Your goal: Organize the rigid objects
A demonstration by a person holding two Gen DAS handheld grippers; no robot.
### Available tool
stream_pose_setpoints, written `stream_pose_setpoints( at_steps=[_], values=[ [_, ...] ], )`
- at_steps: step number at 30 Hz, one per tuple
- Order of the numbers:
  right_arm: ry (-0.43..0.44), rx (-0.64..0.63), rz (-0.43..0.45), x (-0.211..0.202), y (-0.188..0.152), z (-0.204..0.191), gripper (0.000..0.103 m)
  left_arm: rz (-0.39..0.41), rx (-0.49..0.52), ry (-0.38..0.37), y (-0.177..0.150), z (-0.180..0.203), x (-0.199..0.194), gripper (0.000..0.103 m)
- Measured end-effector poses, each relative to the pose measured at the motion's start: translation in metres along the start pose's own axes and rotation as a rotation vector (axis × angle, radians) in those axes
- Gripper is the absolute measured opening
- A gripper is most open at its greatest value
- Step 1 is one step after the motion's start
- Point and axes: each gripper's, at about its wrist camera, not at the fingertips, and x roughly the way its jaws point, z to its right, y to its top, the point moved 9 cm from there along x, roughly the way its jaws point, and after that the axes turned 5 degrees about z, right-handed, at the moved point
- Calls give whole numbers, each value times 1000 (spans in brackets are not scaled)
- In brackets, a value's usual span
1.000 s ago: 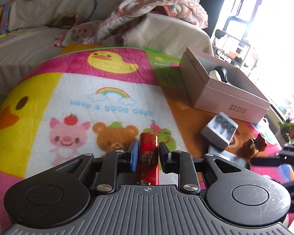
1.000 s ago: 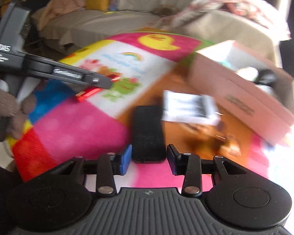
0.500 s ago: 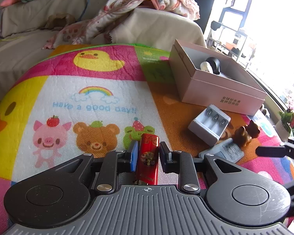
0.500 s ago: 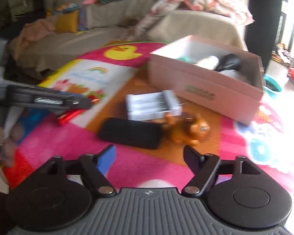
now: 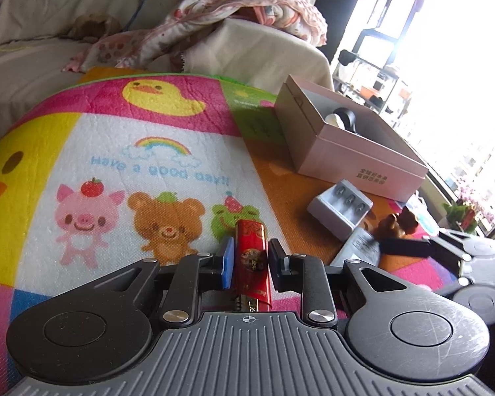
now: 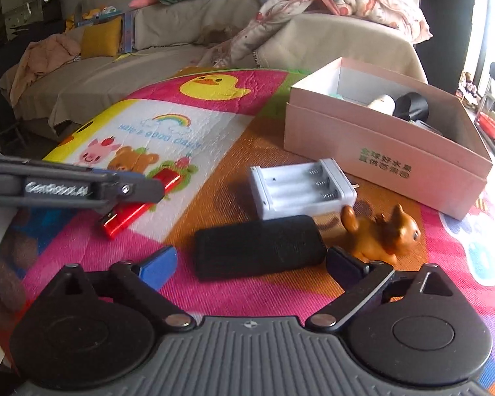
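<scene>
Red lighter (image 5: 250, 257) clamped in left gripper (image 5: 249, 260); right gripper (image 6: 251, 265) spread wide before black case (image 6: 259, 250)

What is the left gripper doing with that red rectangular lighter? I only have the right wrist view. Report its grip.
Observer: The left gripper has the red rectangular lighter clamped between its two pads, one on each long side.
Operator: Give me its alignment.
Observer: It lies lengthwise along the fingers, its far end poking out past the tips and its metal end back toward the gripper body.
</scene>
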Motion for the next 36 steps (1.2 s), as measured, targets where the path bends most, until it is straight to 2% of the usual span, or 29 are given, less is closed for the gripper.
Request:
stream_pose_setpoints(
  at_steps=[5, 10, 17, 23, 26, 31, 32, 33, 36],
  values=[
    [32, -23, 6, 4, 2, 5, 98, -8, 112, 6, -5, 11, -3, 27],
    [81, -56, 5, 7, 5, 10, 98, -42, 226, -18, -11, 26, -2, 39],
    [90, -54, 15, 9, 7, 12, 98, -64, 208, -6, -8, 26, 1, 39],
    [91, -53, 19, 8, 6, 12, 98, -85, 357, 8, -15, 32, -6, 36],
    [91, -51, 20, 9, 6, 12, 98, -72, 345, 10, -16, 28, -9, 28],
    [83, -58, 18, 10, 7, 12, 96, -37, 267, 6, -13, 22, -8, 27],
    [82, -63, 21, 10, 8, 11, 94, -36, 268, 9, -13, 23, -8, 27],
    [88, -72, 27, 9, 8, 9, 87, -35, 277, 12, -14, 24, -9, 27],
    [78, -104, 32, 4, 7, 5, 87, -33, 313, 16, -19, 31, -15, 27]
  ],
)
